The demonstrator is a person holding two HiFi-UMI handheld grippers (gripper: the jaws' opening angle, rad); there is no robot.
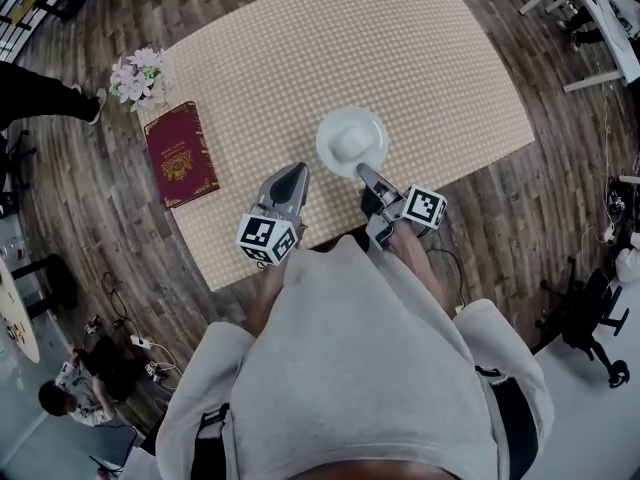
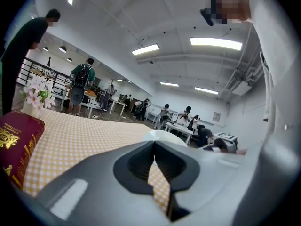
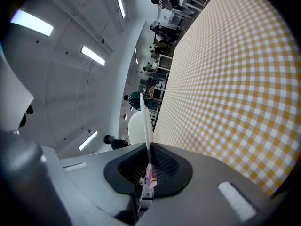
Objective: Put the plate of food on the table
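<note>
Our right gripper (image 1: 366, 175) is clamped on the near rim of the plate of food (image 1: 350, 140), which lies straight ahead over the tabletop (image 1: 420, 48); our left gripper (image 1: 293, 178) is closed, empty, just beside.

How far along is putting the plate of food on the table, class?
Done: the plate of food is over the checked table. In hand: the right gripper is shut on its rim; the left gripper is shut, empty. Left: release; I cannot tell whether it rests yet.

Beyond the plate (image 1: 326, 138) the tablecloth (image 1: 400, 58) lies open; book (image 1: 181, 153) and flowers (image 1: 140, 76) crowd left.
</note>
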